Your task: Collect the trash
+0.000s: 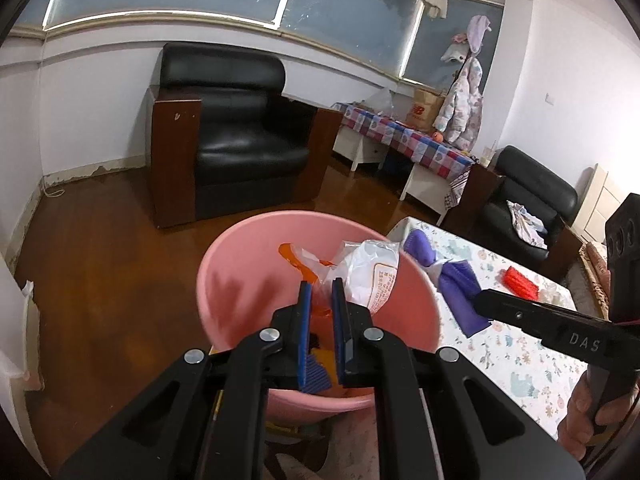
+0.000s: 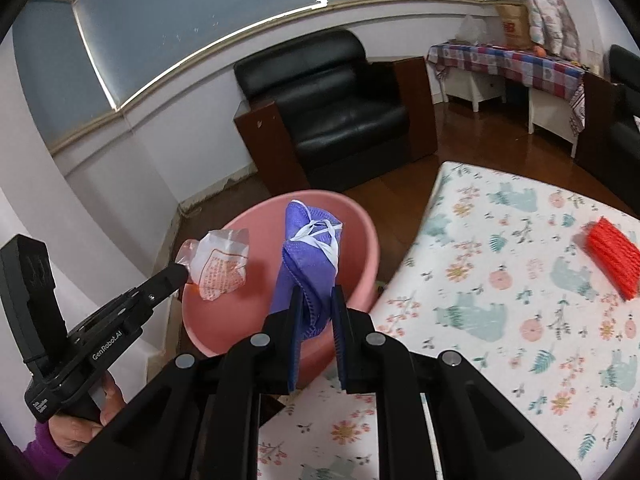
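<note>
The pink basin [image 1: 240, 280] is my landmark, and much of it is hidden from me. In the left wrist view my own left gripper [image 1: 320, 292] covers its near rim and most of the bottom; I can only make out something yellow and dark down there, too cut off to name. The left gripper's pads are pressed together on a clear plastic wrapper [image 1: 370, 276] with orange print and an orange end, held above the basin's hollow. In the right wrist view that wrapper [image 2: 222, 268] hangs over the basin's left rim [image 2: 240, 220], and the left gripper's tips are hidden behind it.

My right gripper [image 2: 316, 304] pinches a crumpled purple face mask [image 2: 308, 256] with white straps, held over the basin's right half. From the left wrist camera the mask [image 1: 456, 284] sits just beyond the basin's right rim, the right gripper's [image 1: 480, 300] tips buried in it.

Right of the basin lies the flowered tablecloth [image 2: 500, 300], carrying a red mesh piece [image 2: 612, 260] well apart from the basin. Only the left view shows some clear plastic [image 1: 554, 292] just beside that red piece [image 1: 520, 282]. Behind the basin stands a black armchair [image 1: 236, 136] on the wooden floor [image 1: 100, 248].
</note>
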A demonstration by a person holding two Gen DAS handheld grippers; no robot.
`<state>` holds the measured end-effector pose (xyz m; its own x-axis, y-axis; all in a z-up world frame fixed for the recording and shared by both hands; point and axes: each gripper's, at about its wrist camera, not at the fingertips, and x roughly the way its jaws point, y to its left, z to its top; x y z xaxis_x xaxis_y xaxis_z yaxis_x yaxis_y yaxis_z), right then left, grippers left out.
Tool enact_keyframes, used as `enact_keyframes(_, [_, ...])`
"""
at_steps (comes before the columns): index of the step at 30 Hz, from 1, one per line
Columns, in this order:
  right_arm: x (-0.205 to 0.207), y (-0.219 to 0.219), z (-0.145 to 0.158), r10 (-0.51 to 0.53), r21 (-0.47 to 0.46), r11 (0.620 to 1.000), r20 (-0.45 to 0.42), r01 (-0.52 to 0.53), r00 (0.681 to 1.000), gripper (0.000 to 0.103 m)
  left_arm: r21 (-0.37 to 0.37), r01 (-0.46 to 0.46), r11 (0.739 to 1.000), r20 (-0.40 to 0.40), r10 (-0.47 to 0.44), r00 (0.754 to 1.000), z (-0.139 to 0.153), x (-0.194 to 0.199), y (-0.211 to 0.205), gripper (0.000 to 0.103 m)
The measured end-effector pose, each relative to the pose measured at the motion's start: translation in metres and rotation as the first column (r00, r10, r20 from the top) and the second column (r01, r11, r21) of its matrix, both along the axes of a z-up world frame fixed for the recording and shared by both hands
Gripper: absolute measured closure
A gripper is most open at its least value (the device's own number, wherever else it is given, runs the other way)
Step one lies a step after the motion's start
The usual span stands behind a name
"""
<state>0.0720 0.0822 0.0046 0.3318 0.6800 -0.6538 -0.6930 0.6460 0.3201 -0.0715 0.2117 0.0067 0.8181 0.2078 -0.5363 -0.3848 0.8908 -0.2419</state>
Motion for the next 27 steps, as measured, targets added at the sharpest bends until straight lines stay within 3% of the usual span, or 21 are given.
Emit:
enact_keyframes(19, [0.000, 0.026, -0.021, 0.026, -0.048, 0.998, -0.019, -0.027, 0.999, 0.089, -0.043, -0.017, 0.999, -0.024, 0.016, 1.000, -0.011, -0.008, 0.015, 0.092])
enact_keyframes(22, [0.001, 0.026, -0.020, 0.027, -0.047, 0.999, -0.019, -0.028, 0.999, 0.089, -0.053, -0.014, 0.999, -0.022, 0.013, 1.000, -0.011, -0.009, 0.017, 0.086])
enact_keyframes(24, [0.001, 0.026, -0.021, 0.031, -0.049, 0.998, -0.020, -0.032, 0.999, 0.089, -0.053, -0.008, 0.999, -0.015, 0.007, 1.000, -0.011, -0.010, 0.017, 0.071])
enact_keyframes(27, [-0.001, 0.027, -0.022, 0.033, -0.051, 0.998, -0.020, -0.034, 0.999, 0.084, -0.053, -0.001, 0.999, -0.008, 0.000, 1.000, -0.010, -0.010, 0.016, 0.060])
